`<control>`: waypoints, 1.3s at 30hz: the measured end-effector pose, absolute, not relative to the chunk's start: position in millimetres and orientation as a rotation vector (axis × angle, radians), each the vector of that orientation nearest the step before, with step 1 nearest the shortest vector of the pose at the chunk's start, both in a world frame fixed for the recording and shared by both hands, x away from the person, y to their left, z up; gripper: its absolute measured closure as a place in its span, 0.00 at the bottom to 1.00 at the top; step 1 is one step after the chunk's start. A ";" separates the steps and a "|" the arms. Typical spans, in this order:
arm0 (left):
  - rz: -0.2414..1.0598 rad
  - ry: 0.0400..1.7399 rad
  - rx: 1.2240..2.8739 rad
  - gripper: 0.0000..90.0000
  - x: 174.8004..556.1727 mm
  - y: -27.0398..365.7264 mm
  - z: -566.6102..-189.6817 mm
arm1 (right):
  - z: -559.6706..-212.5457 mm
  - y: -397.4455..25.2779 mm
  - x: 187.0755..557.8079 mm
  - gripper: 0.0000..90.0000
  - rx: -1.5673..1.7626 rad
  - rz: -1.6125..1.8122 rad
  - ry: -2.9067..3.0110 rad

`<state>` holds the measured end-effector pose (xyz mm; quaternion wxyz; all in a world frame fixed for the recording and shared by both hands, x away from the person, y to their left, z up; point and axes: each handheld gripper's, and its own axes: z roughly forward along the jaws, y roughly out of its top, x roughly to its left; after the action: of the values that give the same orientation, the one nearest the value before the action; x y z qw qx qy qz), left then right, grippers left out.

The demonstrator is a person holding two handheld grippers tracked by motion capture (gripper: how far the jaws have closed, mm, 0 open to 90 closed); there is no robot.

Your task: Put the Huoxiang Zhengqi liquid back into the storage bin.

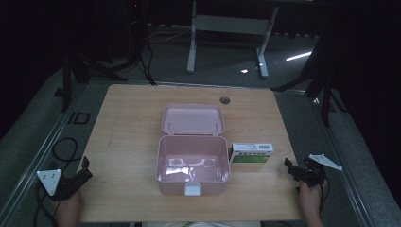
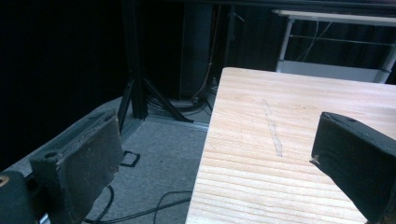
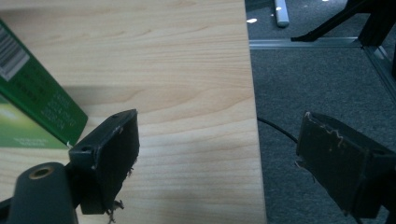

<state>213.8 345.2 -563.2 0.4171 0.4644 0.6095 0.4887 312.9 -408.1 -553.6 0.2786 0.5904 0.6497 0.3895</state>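
1. The left gripper point(image 1: 86, 169) is held at the near left corner of the table point(image 1: 127, 118), over its edge, the hand point(image 1: 68, 208) entering from below. Its jaws are spread wide with nothing between them; in the left gripper view one jaw is seen over the floor and the other over the wood.
2. The right gripper point(image 1: 289, 166) is held at the near right edge, gripped by the right hand point(image 1: 309, 198). Its jaws are likewise spread and empty; in the right gripper view the table edge is seen running up between them.
3. A green and white carton point(image 1: 251, 154) is found lying flat just ahead of the right jaws, toward the table's middle, near but apart from them. Its green corner point(image 3: 32, 102) is seen just beyond one jaw in the right gripper view.
4. A pink box point(image 1: 193, 165) is placed beyond the carton, just beside it, well apart from the left jaws. Its lid point(image 1: 192, 119) is thrown back; the contents cannot be made out for glare.
5. A round hole point(image 1: 224, 100) is noted in the far part of the wooden table.
6. Grey carpet point(image 1: 302, 113), cables point(image 1: 64, 146) and a white frame point(image 1: 227, 28) are recorded beyond, in a dark room.
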 end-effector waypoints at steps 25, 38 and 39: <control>1.205 1.529 1.187 0.02 215.1 345.0 -563.3 | -550.1 -404.3 318.4 0.13 1.290 1.122 2.280; 1.200 1.527 1.203 0.02 216.0 344.7 -563.3 | -534.7 -388.8 318.5 0.13 1.023 0.904 2.635; 1.200 1.527 1.203 0.02 215.9 344.6 -563.3 | -534.0 -387.4 318.5 0.13 1.003 0.880 2.667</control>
<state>215.9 344.6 -563.3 0.4154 0.4790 0.6080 0.4779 318.5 -387.4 -534.0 0.0797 0.3351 0.8915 0.2942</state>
